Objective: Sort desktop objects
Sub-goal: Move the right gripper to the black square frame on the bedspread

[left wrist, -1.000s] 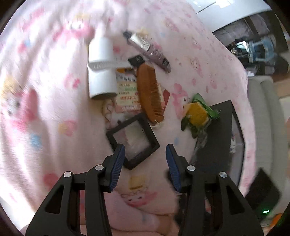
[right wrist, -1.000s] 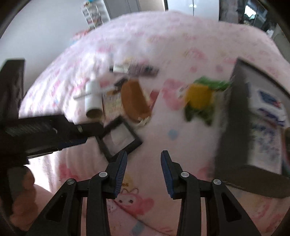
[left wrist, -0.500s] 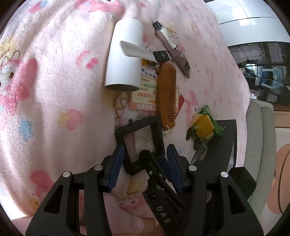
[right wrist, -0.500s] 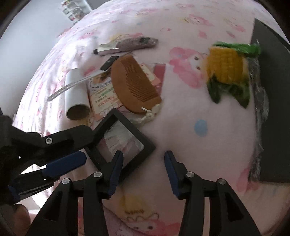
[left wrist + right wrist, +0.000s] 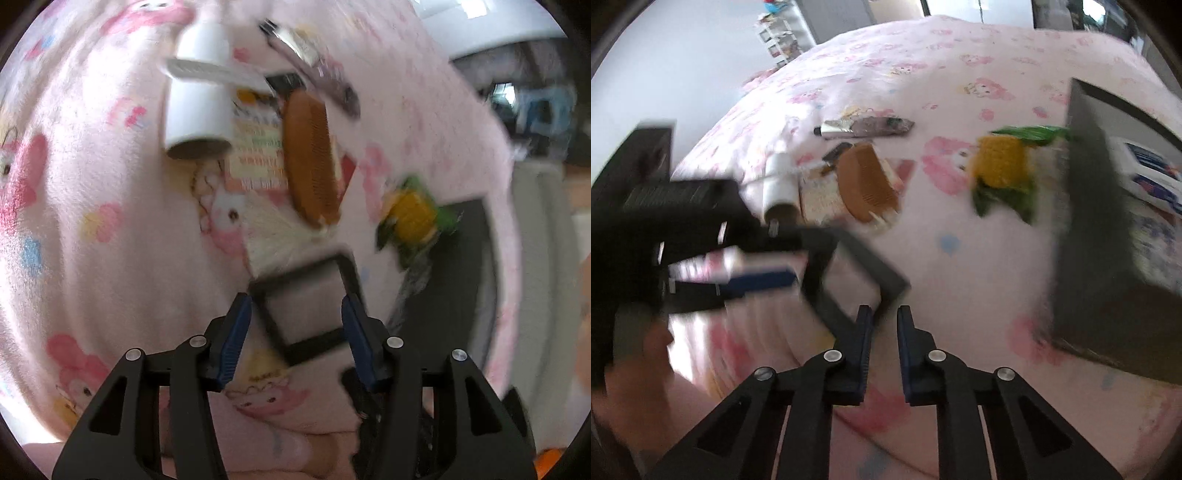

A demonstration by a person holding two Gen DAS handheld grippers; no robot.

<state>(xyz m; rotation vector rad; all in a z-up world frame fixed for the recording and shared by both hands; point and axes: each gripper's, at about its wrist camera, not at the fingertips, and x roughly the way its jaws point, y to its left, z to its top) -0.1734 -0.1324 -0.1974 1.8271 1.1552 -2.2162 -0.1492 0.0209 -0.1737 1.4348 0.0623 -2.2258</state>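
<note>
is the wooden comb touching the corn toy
Apart. The left wrist view shows a strip of bare pink blanket between the wooden comb and the corn toy; the right wrist view shows the same gap.

home bedroom | pink cartoon blanket | shelf

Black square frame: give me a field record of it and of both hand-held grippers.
item: black square frame, over the pink blanket, below the wooden comb
left hand-held gripper: open, fingers on either side of the frame
right hand-held gripper: jaws have just been closing, frame's corner between them
image quality: motion-blurred
</note>
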